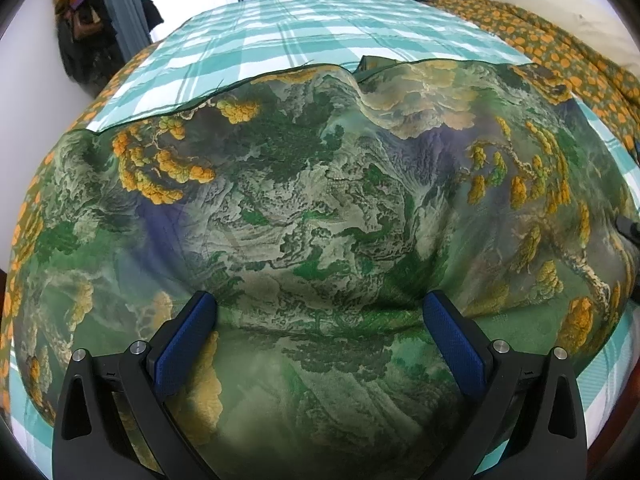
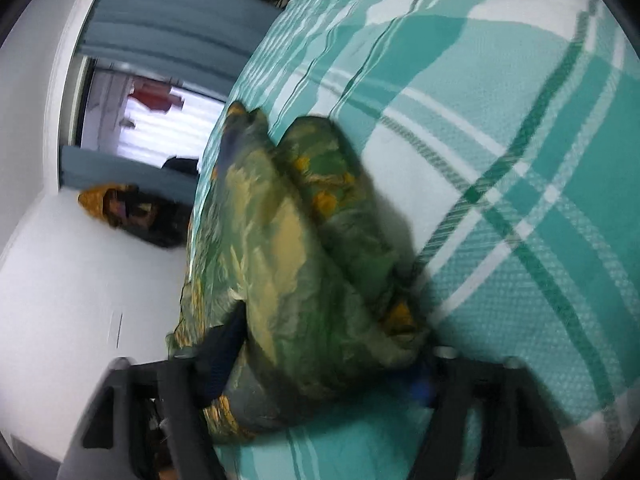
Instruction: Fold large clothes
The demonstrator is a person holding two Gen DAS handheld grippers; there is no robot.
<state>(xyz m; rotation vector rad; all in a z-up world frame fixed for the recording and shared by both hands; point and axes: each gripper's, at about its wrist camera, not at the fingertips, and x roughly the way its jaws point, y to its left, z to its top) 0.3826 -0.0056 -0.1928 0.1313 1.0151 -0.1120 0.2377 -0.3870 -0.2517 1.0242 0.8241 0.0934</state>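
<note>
Left tongs (image 1: 320, 312) gape over green garment (image 1: 320, 200); blurred right tongs (image 2: 324, 364) hold bunched cloth, grip unclear.

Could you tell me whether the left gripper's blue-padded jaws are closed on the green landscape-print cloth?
No, the left gripper stands wide open above the green landscape-print cloth, its blue pads well apart.

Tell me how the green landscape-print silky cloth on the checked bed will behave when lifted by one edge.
The green landscape-print silky cloth will probably go limp and drape, since it already lies in soft ripples. Its sheen suggests it may slip from a loose grip. The bunch between the right claw fingers looks thin and light, so it will likely sag and unfold.
</note>
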